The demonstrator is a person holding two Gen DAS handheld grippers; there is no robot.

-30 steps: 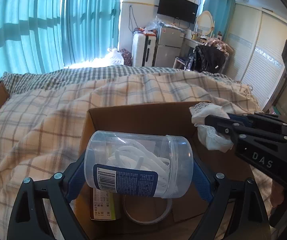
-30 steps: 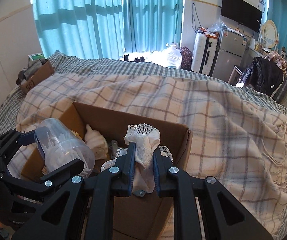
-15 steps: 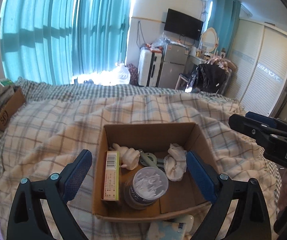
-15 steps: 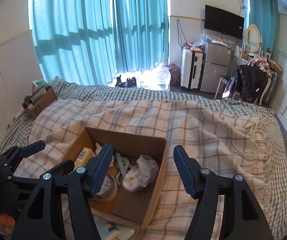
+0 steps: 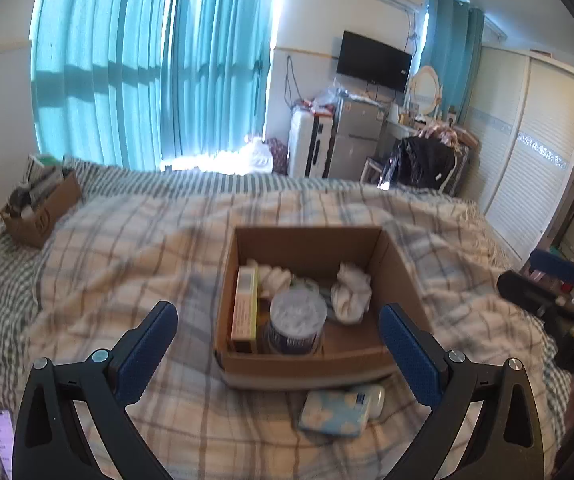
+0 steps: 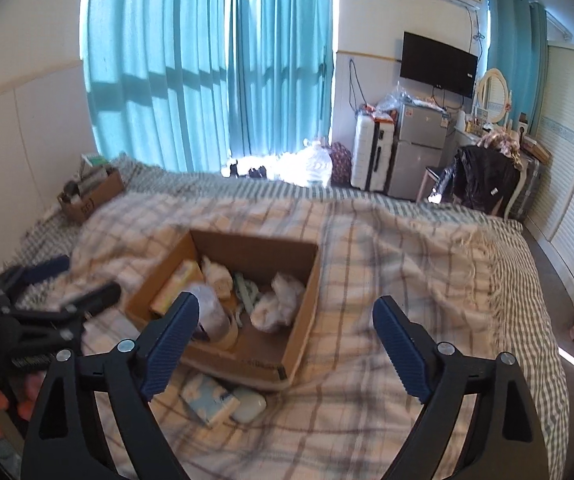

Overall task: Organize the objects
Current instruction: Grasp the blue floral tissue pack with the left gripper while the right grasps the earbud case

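Note:
An open cardboard box (image 5: 401, 280) (image 6: 303, 320) sits on the plaid blanket. Inside stand a clear plastic jar (image 5: 297, 322) (image 6: 211, 314), a yellow-green carton (image 5: 244, 308) (image 6: 175, 286), a white lace cloth (image 5: 351, 292) (image 6: 277, 300) and another white bundle (image 5: 273, 276). My left gripper (image 5: 277, 350) is open and empty, held back above the box's near side. My right gripper (image 6: 285, 340) is open and empty, above the box's near right corner. A blue floral pack (image 5: 333, 412) (image 6: 209, 398) and a white case (image 5: 373, 398) (image 6: 249, 404) lie on the blanket in front of the box.
A second cardboard box (image 5: 41, 210) (image 6: 91, 196) with clutter sits at the bed's far left corner. A phone (image 5: 1, 434) lies at the near left. Beyond the bed are teal curtains, a suitcase (image 5: 307, 144), a fridge and a chair with a black jacket (image 6: 477, 178).
Both grippers let go: the jar and the lace cloth now rest in the box. Both grippers have opened wide and pulled back and up from the box.

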